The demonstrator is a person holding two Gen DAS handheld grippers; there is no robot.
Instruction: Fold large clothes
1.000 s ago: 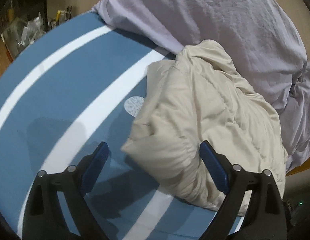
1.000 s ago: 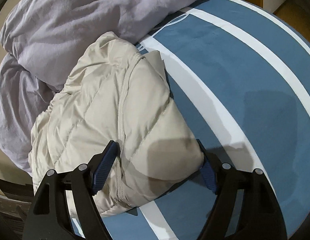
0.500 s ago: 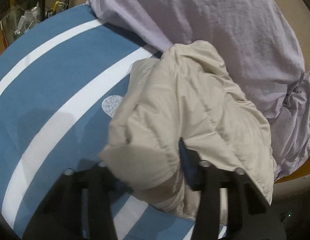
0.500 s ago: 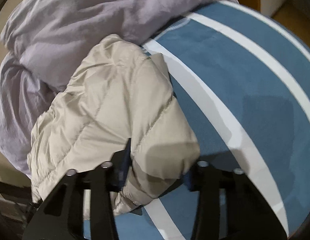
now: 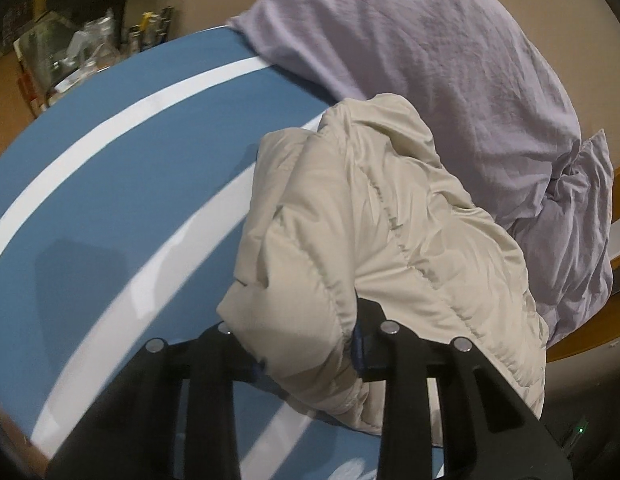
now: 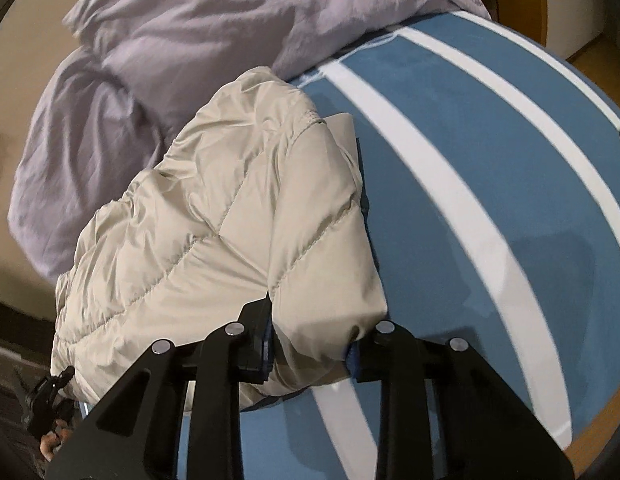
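A beige quilted puffer jacket lies bunched on a blue mat with white stripes. My left gripper has its jaws closing on a puffy fold at the jacket's near left edge, and the blue pads press into the fabric. In the right wrist view the same jacket fills the centre-left. There my right gripper is closing on the jacket's near right corner, which bulges between the pads. Both held parts are lifted a little off the mat.
A crumpled lilac bedsheet is heaped behind the jacket and touches it, also seen as lilac bedding. Cluttered bottles and packets stand beyond the mat's far left edge. A wooden frame runs along the right.
Both grippers went from open around the jacket's near edge to clamped on it. The gripped folds have risen and the jacket has bunched up and shifted across the mat.
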